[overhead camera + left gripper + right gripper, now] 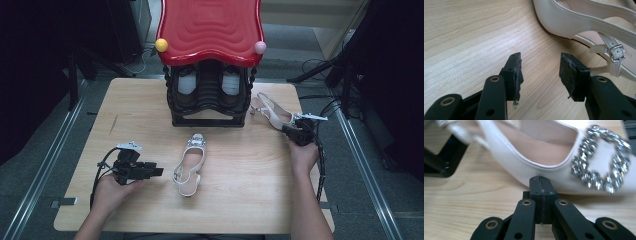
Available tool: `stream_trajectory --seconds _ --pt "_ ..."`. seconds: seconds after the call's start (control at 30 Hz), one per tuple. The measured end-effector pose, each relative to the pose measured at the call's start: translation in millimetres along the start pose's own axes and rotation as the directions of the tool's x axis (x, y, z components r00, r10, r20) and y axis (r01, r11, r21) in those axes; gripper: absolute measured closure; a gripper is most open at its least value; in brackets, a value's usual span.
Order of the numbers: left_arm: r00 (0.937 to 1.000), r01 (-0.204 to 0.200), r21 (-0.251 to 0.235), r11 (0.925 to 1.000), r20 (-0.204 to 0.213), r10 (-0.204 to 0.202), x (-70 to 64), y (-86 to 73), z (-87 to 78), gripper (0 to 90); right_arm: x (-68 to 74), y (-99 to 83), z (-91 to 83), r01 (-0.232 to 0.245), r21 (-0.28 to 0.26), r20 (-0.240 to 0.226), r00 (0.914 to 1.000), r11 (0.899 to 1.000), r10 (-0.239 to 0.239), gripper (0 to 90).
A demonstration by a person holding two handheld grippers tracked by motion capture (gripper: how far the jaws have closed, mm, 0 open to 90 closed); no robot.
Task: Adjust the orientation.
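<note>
A white slingback shoe (191, 163) lies in the middle of the table, toe toward the rack. My left gripper (159, 171) points at it from the left, open and empty; in the left gripper view the gripper (540, 65) stands just short of the shoe's heel side (574, 22) and its strap buckle (617, 53). A second white shoe (270, 112) lies at the right by the rack. My right gripper (289, 129) is at its toe end, jaws shut, the tip (541, 182) against the shoe's side (544, 157) beside a crystal buckle (599, 162).
A black shoe rack (207, 117) with a red wavy top (210, 27) stands at the table's back centre, dark shoes inside. Its black base (441, 162) lies close left of the second shoe. Bare wood (140, 110) spreads left and front. Cables run along the right edge.
</note>
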State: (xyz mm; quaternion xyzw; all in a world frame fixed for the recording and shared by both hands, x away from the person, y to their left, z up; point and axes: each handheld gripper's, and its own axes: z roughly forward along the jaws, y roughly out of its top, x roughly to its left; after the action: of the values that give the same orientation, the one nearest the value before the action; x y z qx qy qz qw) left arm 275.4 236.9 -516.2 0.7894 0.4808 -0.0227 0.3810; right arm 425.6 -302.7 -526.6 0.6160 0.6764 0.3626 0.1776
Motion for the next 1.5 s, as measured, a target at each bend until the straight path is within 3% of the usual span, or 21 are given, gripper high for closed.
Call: stream_trajectory --seconds 0.17,0.3,0.4,0.63,0.73,1.0,1.23,1.5 --pt "1.0 0.004 -0.001 1.0 0.0 -0.004 1.1 -0.3 -0.5 52.3 -11.4 0.6 -1.4 -0.03 -0.023 0.051 0.9982 0.999 0.031 90.0" --pt "1.0 -0.003 0.001 1.0 -0.002 0.003 1.0 -0.1 -0.2 52.2 -18.3 0.6 -3.5 -0.075 -0.027 0.023 0.9969 0.997 0.075 90.0" --pt "1.0 -0.003 0.001 1.0 -0.002 0.003 0.9 0.2 -0.1 52.2 -15.3 1.9 -6.7 -0.072 -0.026 -0.001 0.9974 0.997 0.072 90.0" --pt "0.9999 -0.01 0.002 0.9999 -0.01 0.01 0.5 0.4 0.8 52.1 6.7 10.3 -18.1 -0.038 -0.028 -0.063 0.9974 0.999 0.036 90.0" --pt "0.9998 -0.015 0.001 0.9999 -0.012 0.015 1.1 0.4 0.9 52.1 19.2 13.7 -24.4 -0.014 -0.031 -0.107 0.9942 0.999 0.01 90.0" --pt "0.9996 -0.022 -0.002 0.9998 -0.018 0.021 1.2 -0.6 -0.4 51.4 54.8 24.5 -37.0 0.056 -0.073 -0.157 0.9853 0.996 -0.067 90.0" --pt "0.9993 -0.021 0.002 0.9998 -0.03 0.021 0.8 -5.2 -2.6 50.7 80.5 29.2 -22.0 0.085 -0.082 -0.171 0.9803 0.993 -0.098 90.0" --pt "0.9989 -0.019 -0.013 0.9997 -0.044 0.019 3.8 -9.4 -6.8 47.6 82.4 27.9 -4.9 0.093 -0.048 -0.17 0.9804 0.995 -0.1 90.0"
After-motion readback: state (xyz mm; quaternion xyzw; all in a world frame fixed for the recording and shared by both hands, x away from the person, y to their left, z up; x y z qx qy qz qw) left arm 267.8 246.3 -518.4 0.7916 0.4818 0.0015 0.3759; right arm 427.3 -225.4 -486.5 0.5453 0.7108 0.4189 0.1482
